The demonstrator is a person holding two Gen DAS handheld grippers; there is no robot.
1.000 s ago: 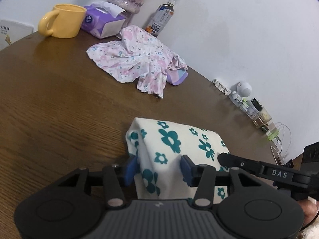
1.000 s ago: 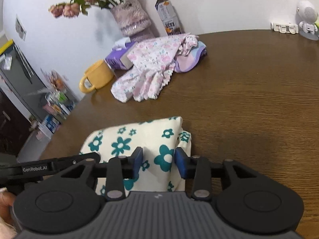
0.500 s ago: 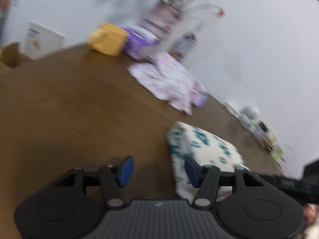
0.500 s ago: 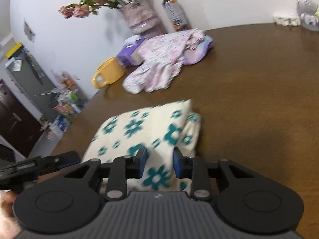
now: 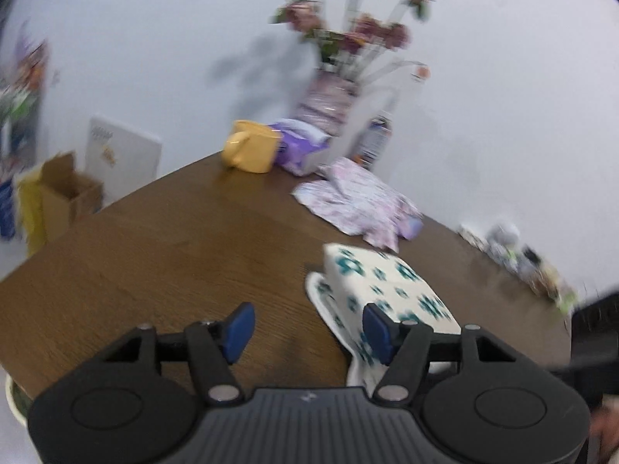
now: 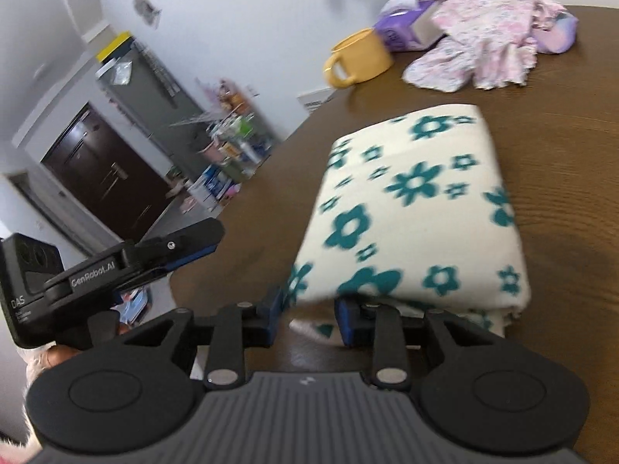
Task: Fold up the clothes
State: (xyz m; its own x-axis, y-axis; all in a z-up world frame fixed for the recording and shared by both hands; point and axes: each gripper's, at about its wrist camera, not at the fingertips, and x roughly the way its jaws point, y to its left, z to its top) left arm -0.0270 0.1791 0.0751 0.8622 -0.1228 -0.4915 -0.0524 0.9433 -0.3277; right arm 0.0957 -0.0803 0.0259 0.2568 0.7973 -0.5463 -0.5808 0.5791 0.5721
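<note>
Left tongs (image 5: 305, 326) gape over bare table (image 5: 162, 255) (folded cloth (image 5: 387, 286) beside).

The folded cloth (image 6: 418, 208) is showing cream with teal flowers on a dark brown wood-grain tabletop (image 5: 162, 255). At its twelve o'clock a pink-and-white floral garment (image 5: 356, 205) is lying; at eleven o'clock a yellow mug (image 5: 251, 150) and purple tissue pack (image 5: 300, 147) are standing.
</note>
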